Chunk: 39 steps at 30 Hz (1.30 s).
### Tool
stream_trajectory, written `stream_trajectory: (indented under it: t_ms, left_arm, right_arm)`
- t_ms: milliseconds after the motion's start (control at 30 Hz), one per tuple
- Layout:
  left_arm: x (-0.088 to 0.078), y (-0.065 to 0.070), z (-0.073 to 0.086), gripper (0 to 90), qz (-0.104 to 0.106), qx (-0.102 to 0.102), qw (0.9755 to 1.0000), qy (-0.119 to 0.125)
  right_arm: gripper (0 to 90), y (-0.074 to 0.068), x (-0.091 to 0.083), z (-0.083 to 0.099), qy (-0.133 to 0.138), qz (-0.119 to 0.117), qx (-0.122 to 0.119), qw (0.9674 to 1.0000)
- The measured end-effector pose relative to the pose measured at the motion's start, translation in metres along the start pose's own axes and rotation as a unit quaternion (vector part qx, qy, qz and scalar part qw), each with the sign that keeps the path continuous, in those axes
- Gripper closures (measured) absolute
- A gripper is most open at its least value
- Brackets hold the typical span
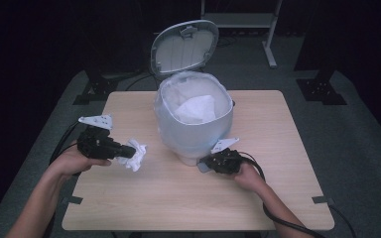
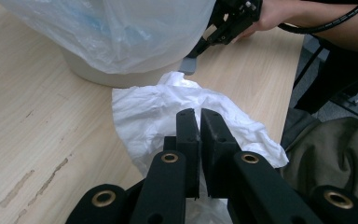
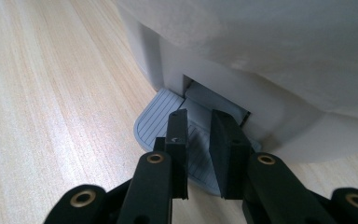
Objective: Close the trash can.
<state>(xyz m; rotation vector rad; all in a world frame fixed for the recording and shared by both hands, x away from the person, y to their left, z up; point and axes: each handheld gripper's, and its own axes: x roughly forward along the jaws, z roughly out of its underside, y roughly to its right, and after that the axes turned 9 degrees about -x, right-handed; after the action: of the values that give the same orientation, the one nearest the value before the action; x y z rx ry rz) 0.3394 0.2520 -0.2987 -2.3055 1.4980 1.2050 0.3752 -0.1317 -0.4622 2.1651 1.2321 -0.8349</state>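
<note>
Your left gripper grips tissue; bin opening lies up-right w/ lid open. Right gripper, closed, presses pedal.

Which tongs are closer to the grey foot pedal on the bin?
Right. The right tongs rest on the pedal at the bin's base. The left tongs are off to the side, holding a crumpled tissue.

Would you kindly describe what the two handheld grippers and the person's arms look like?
The left gripper and the right gripper are both matte black, each with two flat, blocky jaws on arms fastened by brass-coloured rivets. Each carries a pale grey three-cornered plate on top, dotted with small holes. A thick black cable trails from the right one toward the table's near edge. The forearms are bare, with no sleeves showing.
</note>
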Motion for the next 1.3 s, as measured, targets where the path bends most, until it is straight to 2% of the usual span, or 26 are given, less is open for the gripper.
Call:
stream_trajectory:
  t_ms: [267,600,833,1300]
  left_arm:
    - [-0.005,0.006,-0.011,89.4,0.002,0.003,1.0,0.005]
    - [-0.011,0.018,-0.036,89.4,-0.001,0.023,0.9997,0.003]
    - [-0.019,0.022,-0.05,89.4,-0.003,0.031,0.9994,0.011]
    - [-0.024,0.031,-0.075,89.3,-0.006,0.043,0.999,0.013]
  right_arm:
    - [76.8,0.0,0.0,0.0,0.0,0.0,0.0,1.0]
    - [76.7,0.0,0.0,0.0,0.001,-0.001,-0.001,1.0]
    - [76.7,0.001,0.0,0.001,0.002,-0.002,-0.001,1.0]
    - [76.7,0.001,0.0,0.002,0.004,-0.003,0.0,1.0]
